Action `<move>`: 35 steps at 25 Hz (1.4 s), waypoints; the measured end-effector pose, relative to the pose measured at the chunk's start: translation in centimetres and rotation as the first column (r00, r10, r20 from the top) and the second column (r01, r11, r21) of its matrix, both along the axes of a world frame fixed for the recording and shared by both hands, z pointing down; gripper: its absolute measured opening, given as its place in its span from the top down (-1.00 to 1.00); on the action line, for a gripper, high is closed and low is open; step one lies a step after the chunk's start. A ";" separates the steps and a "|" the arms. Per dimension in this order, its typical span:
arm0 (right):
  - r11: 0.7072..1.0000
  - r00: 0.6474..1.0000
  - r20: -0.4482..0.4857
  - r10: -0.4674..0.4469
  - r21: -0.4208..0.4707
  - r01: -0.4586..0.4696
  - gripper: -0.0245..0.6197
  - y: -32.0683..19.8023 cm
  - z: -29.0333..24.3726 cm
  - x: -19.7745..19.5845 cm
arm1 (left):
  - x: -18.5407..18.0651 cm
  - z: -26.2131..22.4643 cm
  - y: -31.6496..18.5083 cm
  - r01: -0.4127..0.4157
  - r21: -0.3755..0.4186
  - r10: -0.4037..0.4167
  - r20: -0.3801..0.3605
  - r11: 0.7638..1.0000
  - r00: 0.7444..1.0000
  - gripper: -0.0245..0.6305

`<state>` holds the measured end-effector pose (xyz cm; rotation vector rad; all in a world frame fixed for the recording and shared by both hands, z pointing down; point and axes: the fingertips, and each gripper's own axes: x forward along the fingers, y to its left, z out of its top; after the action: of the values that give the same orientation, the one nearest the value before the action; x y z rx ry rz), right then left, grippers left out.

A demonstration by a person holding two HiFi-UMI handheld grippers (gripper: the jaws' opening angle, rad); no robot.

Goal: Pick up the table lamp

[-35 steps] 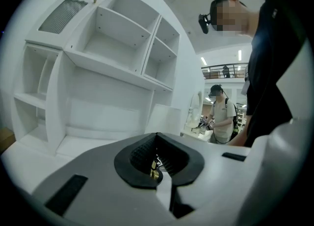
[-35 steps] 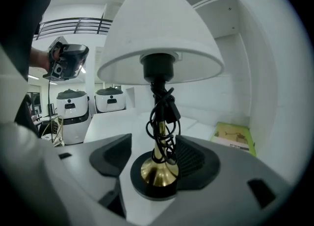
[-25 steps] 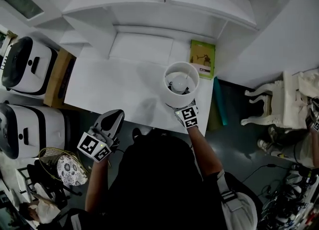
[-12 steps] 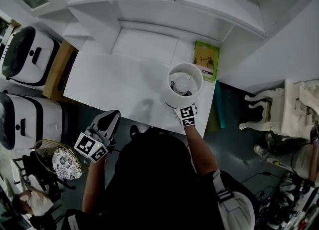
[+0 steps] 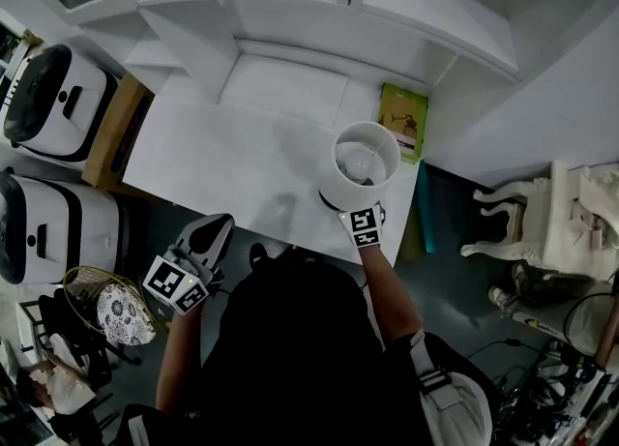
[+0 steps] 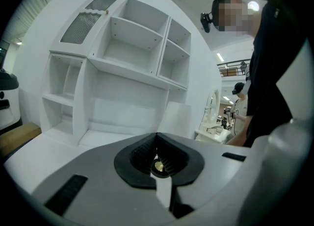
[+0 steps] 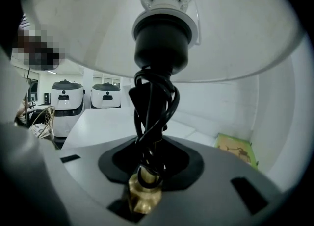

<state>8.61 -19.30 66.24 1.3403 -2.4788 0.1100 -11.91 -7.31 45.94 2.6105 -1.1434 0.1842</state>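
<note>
Grasp in progress: we were closing the fingers of the right gripper [image 7: 149, 170] round the stem of the lamp [image 7: 161, 43], not yet lifted off the table [image 5: 222, 159]; fingers of the left gripper [image 6: 158, 159] were together, empty.

The person [image 5: 290, 347] wears a black short-sleeved top; a pale strap [image 5: 432, 369] crosses its right side. The left gripper [image 5: 217, 223] is grey-shelled, with black ribbed pads [image 6: 142, 154] and a black-and-white marker cube [image 5: 177, 282].
</note>
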 end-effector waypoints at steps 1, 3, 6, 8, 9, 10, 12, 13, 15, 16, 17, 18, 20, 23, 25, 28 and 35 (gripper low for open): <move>1.000 1.000 -0.002 0.001 0.002 -0.001 0.57 -0.1 -0.1 0.0 | -0.1 0.0 0.0 0.001 -0.001 -0.001 0.000 1.000 1.000 0.90; 1.000 1.000 -0.005 0.002 0.004 -0.002 0.58 -0.2 -0.3 0.0 | -0.3 0.1 0.0 0.005 -0.004 -0.005 0.001 1.000 1.000 0.90; 1.000 1.000 -0.007 0.002 0.007 -0.002 0.59 -0.3 -0.5 0.1 | -0.5 0.2 0.0 0.012 -0.007 -0.012 0.000 1.000 1.000 0.90; 1.000 1.000 -0.009 -0.006 0.010 0.006 0.59 -0.3 -0.7 0.0 | -0.6 0.3 0.0 0.016 -0.007 -0.016 -0.003 1.000 1.000 0.90; 1.000 1.000 -0.008 -0.011 0.014 0.011 0.59 -0.3 -0.9 -0.2 | -0.7 0.3 -0.1 0.018 -0.007 -0.018 -0.005 1.000 1.000 0.90; 1.000 1.000 -0.007 -0.016 0.019 0.016 0.60 -0.3 -1.1 -0.4 | -0.8 0.3 -0.1 0.021 -0.009 -0.021 -0.008 1.000 1.000 0.90; 0.999 1.000 -0.007 -0.024 0.027 0.024 0.60 -0.3 -1.6 -0.7 | -0.9 0.4 -0.2 0.024 -0.013 -0.024 -0.018 1.000 1.000 0.90; 0.999 1.000 -0.007 -0.027 0.029 0.027 0.60 -0.3 -1.8 -0.9 | -0.9 0.4 -0.3 0.025 -0.013 -0.025 -0.022 1.000 0.999 0.90; 0.999 0.999 -0.006 -0.033 0.030 0.033 0.60 -0.4 -2.2 -1.3 | -0.9 0.5 -0.4 0.025 -0.012 -0.025 -0.029 1.000 0.999 0.90; 0.999 0.999 -0.004 -0.036 0.029 0.036 0.60 -0.4 -2.4 -1.4 | -0.9 0.5 -0.4 0.025 -0.010 -0.025 -0.032 1.000 0.999 0.90; 0.999 0.999 -0.003 -0.039 0.028 0.039 0.60 -0.4 -2.7 -1.5 | -0.9 0.5 -0.5 0.025 -0.008 -0.025 -0.035 1.000 0.999 0.90; 0.999 0.999 -0.002 -0.042 0.027 0.042 0.60 -0.4 -2.9 -1.6 | -0.9 0.5 -0.5 0.025 -0.007 -0.026 -0.039 1.000 0.999 0.90; 0.998 0.999 0.000 -0.048 0.027 0.048 0.60 -0.5 -3.4 -1.9 | -1.0 0.5 -0.6 0.026 -0.005 -0.027 -0.043 1.000 0.999 0.90; 0.998 0.998 -0.002 -0.061 0.030 0.062 0.60 -0.5 -4.3 -2.2 | -1.3 0.6 -0.7 0.032 -0.001 -0.032 -0.054 0.999 0.998 0.90; 0.996 0.997 -0.012 -0.077 0.033 0.077 0.60 -0.3 -5.0 -2.4 | -1.4 0.7 -0.7 0.036 0.003 -0.036 -0.064 0.999 0.997 0.90; 0.994 0.994 -0.022 -0.105 0.034 0.106 0.60 -0.1 -6.1 -2.8 | -1.6 1.1 -0.8 0.042 0.007 -0.041 -0.082 0.999 0.996 0.90; 0.984 0.985 -0.031 -0.172 0.028 0.173 0.60 -0.1 -8.5 -3.5 | -2.3 1.2 -1.5 0.079 0.022 -0.076 -0.118 0.997 0.990 0.90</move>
<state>5.13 -19.38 57.78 1.1237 -2.5692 0.0121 -14.17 -8.77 47.12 2.5567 -1.2117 -0.0003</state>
